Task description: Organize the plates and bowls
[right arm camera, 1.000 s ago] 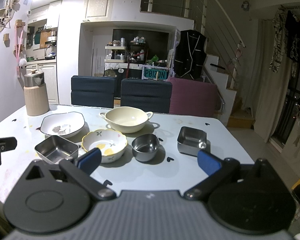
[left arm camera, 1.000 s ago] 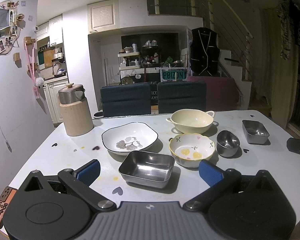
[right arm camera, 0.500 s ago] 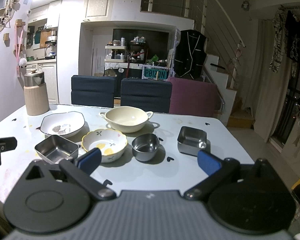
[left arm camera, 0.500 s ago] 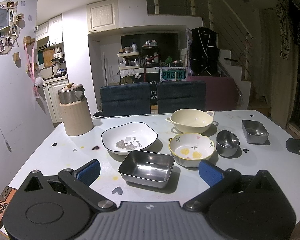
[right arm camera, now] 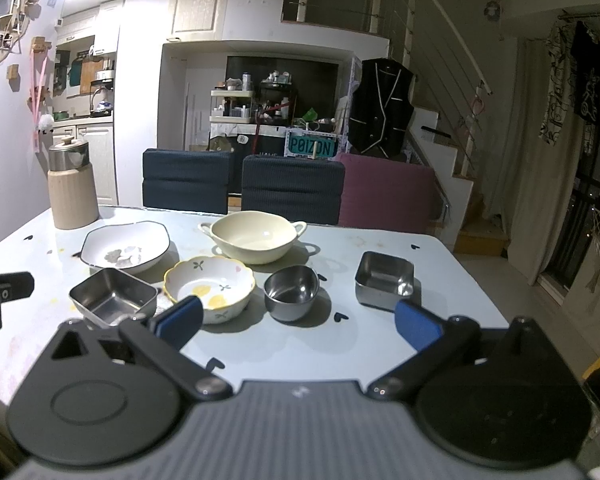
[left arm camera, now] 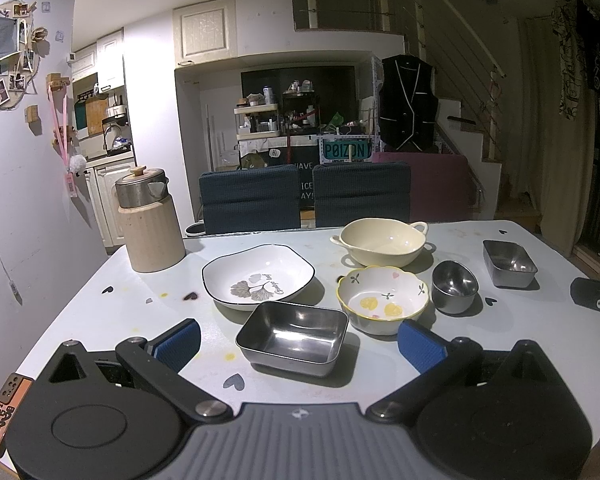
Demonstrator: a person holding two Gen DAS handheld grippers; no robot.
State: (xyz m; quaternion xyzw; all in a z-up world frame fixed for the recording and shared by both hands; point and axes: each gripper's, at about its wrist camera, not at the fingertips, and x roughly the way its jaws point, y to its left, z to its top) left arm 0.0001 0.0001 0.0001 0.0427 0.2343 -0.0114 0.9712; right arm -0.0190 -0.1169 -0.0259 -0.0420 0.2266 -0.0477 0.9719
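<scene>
Table: pale blue-white, scattered with small black hearts and yellow stains. Plate, centre of the left wrist view: white, thin black rim, grey ginkgo-leaf print. Scalloped bowl: white, yellow rim, yellow lemons, pink heart, small dark leaves. Two-handled bowl above it: plain cream. Two rectangular trays and the round bowl: bare steel. Jug, left: beige body, steel top. Finger pads: blue, on black.

In the right wrist view, a blue finger pad covers the near rim of the flowered bowl. Beside that bowl, the square steel dish is partly hidden. Shelf clutter beyond stays unreadable.
</scene>
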